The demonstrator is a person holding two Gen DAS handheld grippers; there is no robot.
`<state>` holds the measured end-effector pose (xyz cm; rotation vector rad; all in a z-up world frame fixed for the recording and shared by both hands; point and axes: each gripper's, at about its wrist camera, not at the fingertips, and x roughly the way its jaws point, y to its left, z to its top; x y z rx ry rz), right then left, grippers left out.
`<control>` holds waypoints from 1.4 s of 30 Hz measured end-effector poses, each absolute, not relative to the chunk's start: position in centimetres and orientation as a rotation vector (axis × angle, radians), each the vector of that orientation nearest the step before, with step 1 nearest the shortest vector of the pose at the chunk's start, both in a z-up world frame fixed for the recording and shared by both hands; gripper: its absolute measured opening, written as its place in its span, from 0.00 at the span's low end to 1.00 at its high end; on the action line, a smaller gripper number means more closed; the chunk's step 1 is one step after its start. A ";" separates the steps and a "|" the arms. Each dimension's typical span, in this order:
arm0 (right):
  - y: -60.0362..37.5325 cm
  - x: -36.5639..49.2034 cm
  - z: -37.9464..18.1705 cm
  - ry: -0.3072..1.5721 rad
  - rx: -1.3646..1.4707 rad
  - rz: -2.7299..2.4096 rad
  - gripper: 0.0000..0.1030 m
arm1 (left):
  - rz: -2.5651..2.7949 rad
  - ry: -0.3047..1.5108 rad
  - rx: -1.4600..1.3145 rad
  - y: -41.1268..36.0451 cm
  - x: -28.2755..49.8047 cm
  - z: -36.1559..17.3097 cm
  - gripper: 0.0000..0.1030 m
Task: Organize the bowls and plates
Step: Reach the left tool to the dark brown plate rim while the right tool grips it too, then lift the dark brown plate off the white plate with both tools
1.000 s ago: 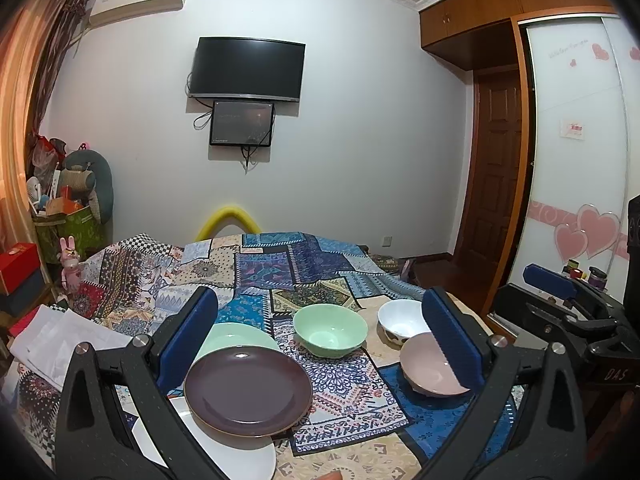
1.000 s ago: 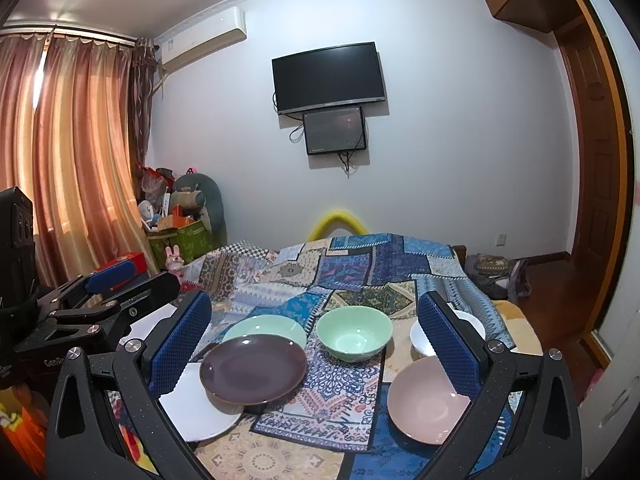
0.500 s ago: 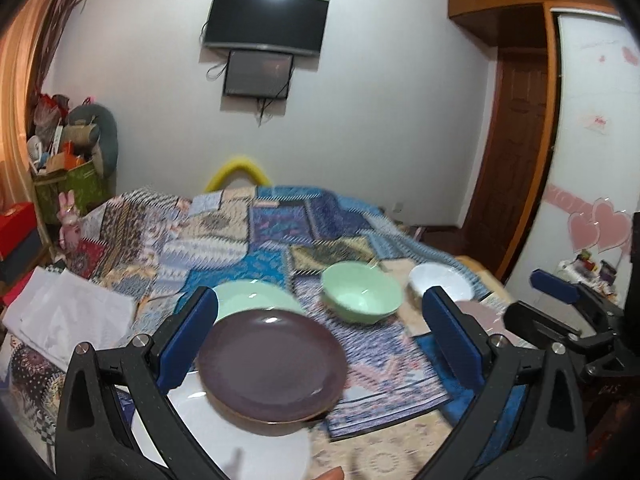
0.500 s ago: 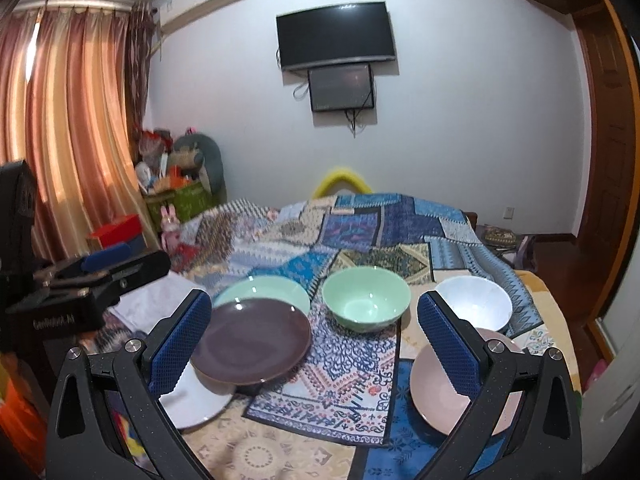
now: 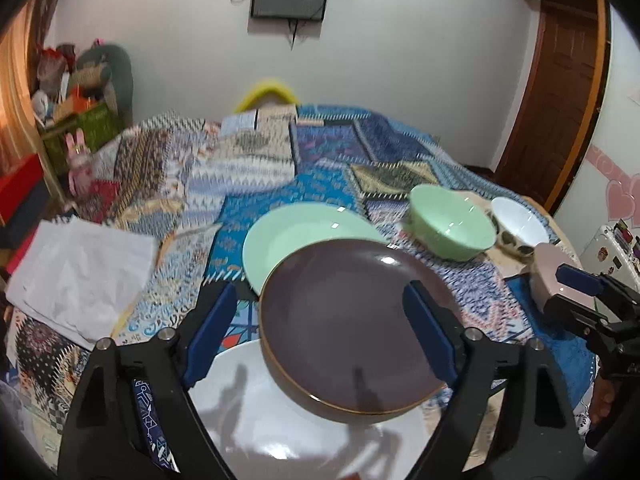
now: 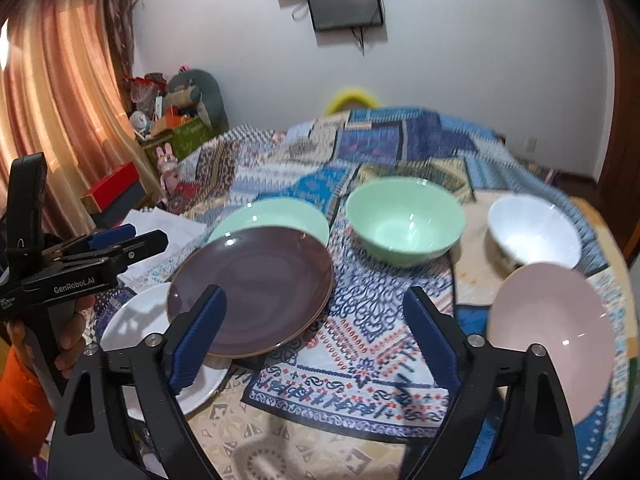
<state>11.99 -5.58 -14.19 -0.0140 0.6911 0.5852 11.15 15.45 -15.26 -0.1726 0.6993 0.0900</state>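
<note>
Bedroom, white wall with a wall-mounted screen [image 6: 344,6], pink curtains [image 6: 60,92] at the far side. A round table under a patchwork cloth [image 6: 360,320] takes most of both views; the pictures are motion-blurred.

Crockery, largest first:
- Purple plate [image 5: 352,332], resting tilted, its far edge over the green plate [image 5: 288,236] and its near edge over the white plate [image 5: 280,420]. Three overlapping, not a neat stack.
- Pink plate [image 6: 548,324], apart at the table's right edge, just beside the white bowl [image 6: 532,232].
- Green bowl [image 6: 404,224], mid-table, upright, clear of the plates.

Left gripper [image 5: 320,332]: jaws spread wide, hovering above the purple plate, holding nothing. Right gripper [image 6: 316,332]: also spread wide and empty, over bare cloth between the purple plate and the pink one.

Handling, as a judgement: all glazed ware, stiff, smooth and likely slippery against the pads, breakable if dropped or knocked together. Plates are thin at the rim and moderately heavy, so a pinch on the rim (top and underside) is the only real hold; the purple plate's raised near edge looks easiest to reach. Bowls: one wall pinched inside and out, near the lip. Whether the purple plate rocks cannot be told.
</note>
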 end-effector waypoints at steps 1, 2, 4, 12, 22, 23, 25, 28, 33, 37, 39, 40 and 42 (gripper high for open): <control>-5.4 12.5 -14.7 0.711 -0.011 0.585 0.80 | 0.085 0.720 -0.178 16.1 11.6 -15.9 0.78; -5.2 12.7 -15.0 0.724 -0.010 0.585 0.77 | 0.088 0.732 -0.179 16.3 11.7 -16.2 0.78; -4.7 13.3 -15.8 0.755 -0.017 0.586 0.72 | 0.086 0.761 -0.183 17.1 12.2 -17.0 0.75; -2.9 15.1 -17.8 0.849 -0.043 0.587 0.48 | 0.075 0.869 -0.204 20.2 14.4 -19.7 0.51; -1.7 16.3 -19.9 0.953 -0.066 0.578 0.33 | 0.004 0.974 -0.265 21.6 16.3 -21.9 0.36; -1.7 16.6 -20.0 0.963 -0.059 0.570 0.29 | -0.008 0.980 -0.265 21.5 16.4 -22.0 0.35; -1.7 17.0 -20.4 0.989 -0.047 0.565 0.28 | -0.018 0.992 -0.259 21.4 16.5 -22.1 0.33; -1.6 17.4 -20.7 1.014 -0.019 0.579 0.28 | -0.037 1.009 -0.253 21.2 16.7 -22.3 0.30; -0.9 17.7 -20.9 1.029 -0.018 0.596 0.28 | -0.060 1.026 -0.253 20.9 16.9 -22.4 0.24; -0.7 18.1 -21.0 1.041 -0.002 0.601 0.28 | -0.071 1.032 -0.236 20.6 17.2 -22.4 0.22; -0.8 18.3 -21.1 1.054 0.019 0.611 0.28 | -0.079 1.035 -0.232 20.6 17.4 -22.4 0.22; -0.9 18.5 -21.1 1.058 0.025 0.615 0.28 | -0.083 1.036 -0.227 20.6 17.5 -22.5 0.22; -0.8 18.5 -21.1 1.057 0.022 0.616 0.27 | -0.086 1.037 -0.213 20.6 17.6 -22.4 0.22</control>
